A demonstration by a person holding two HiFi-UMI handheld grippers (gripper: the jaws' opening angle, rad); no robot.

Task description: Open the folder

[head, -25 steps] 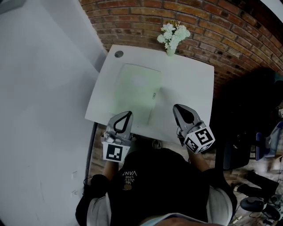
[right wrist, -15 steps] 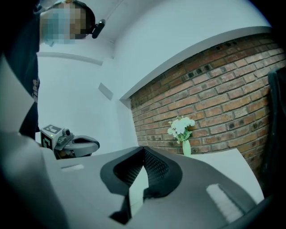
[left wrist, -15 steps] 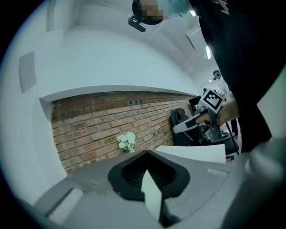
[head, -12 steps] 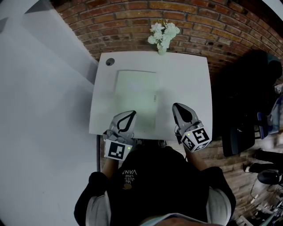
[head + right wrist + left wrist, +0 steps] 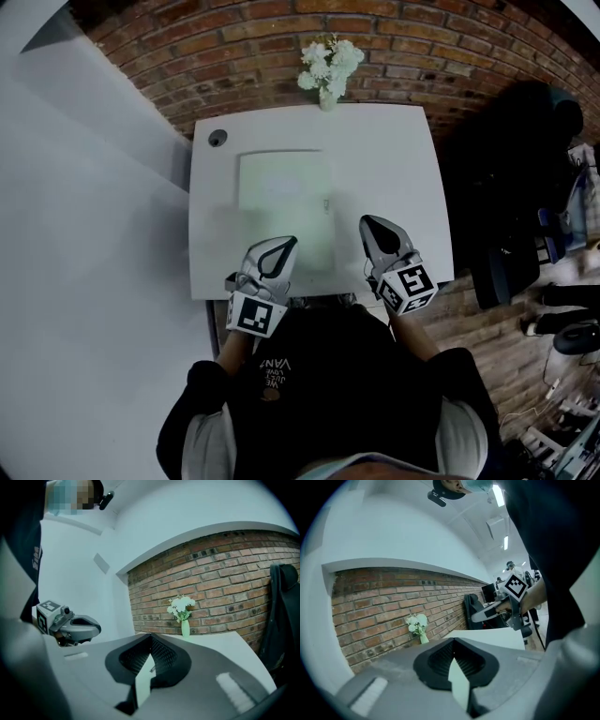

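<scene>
A pale green folder [image 5: 281,199] lies flat and closed on the white table [image 5: 394,178], left of centre, with a small clasp [image 5: 327,204] on its right edge. My left gripper [image 5: 287,243] is shut with nothing in it and hovers over the folder's near left corner. My right gripper [image 5: 367,223] hangs just right of the folder's near right edge, its jaws meeting at the tips, also without a load. In the left gripper view the closed jaws [image 5: 453,639] point toward the brick wall, with the right gripper [image 5: 487,613] beside them. The right gripper view shows its shut jaws [image 5: 151,637] and the left gripper [image 5: 86,623].
A vase of white flowers [image 5: 327,66] stands at the table's far edge. A round cable hole [image 5: 217,138] sits at the far left corner. A dark chair [image 5: 525,178] stands right of the table, a white wall [image 5: 84,234] runs along the left, and a brick wall [image 5: 253,37] stands behind.
Both grippers have sunk a little and tipped forward over the table's near edge. Their jaws stay shut. The head view has shifted, so the table now sits squarer in it.
</scene>
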